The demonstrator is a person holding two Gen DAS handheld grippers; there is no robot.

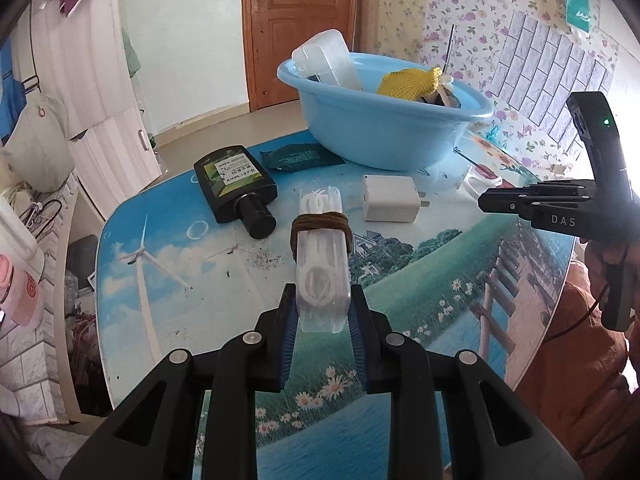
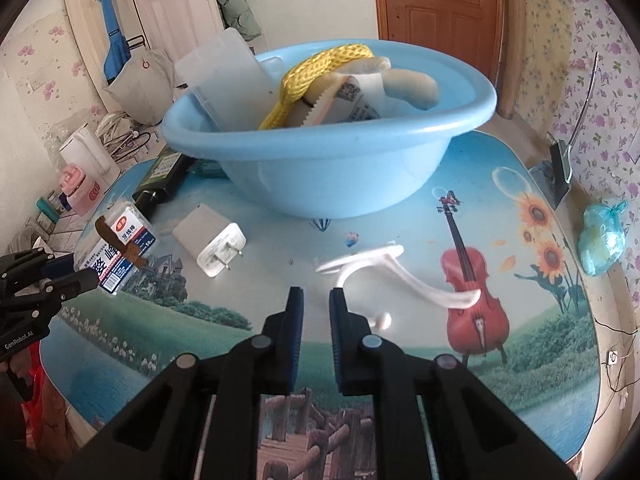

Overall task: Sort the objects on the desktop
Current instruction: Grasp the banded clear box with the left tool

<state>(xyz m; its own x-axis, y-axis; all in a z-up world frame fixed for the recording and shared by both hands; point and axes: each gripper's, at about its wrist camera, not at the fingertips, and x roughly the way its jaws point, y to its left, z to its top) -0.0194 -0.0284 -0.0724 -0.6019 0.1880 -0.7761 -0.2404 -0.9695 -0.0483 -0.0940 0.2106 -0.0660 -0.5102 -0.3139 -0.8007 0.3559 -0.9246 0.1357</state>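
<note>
Blue plastic basin (image 1: pixel 384 128) at the counter's (image 1: pixel 224 320) far side, already part-filled. Black bottle (image 1: pixel 236 188) and white charger (image 1: pixel 390 199) lie flat in front of it. Left hand-held gripper (image 1: pixel 322 312) clamped on a clear floss-pick box (image 1: pixel 322 280), lifted, a brown hair tie around it; rigid, light, slick, so best gripped across its flat sides. Right hand-held gripper (image 2: pixel 316 304) closed, empty, beside a blurred white hook (image 2: pixel 384 272).

"DAS" on right claw (image 1: pixel 486 201)
</note>
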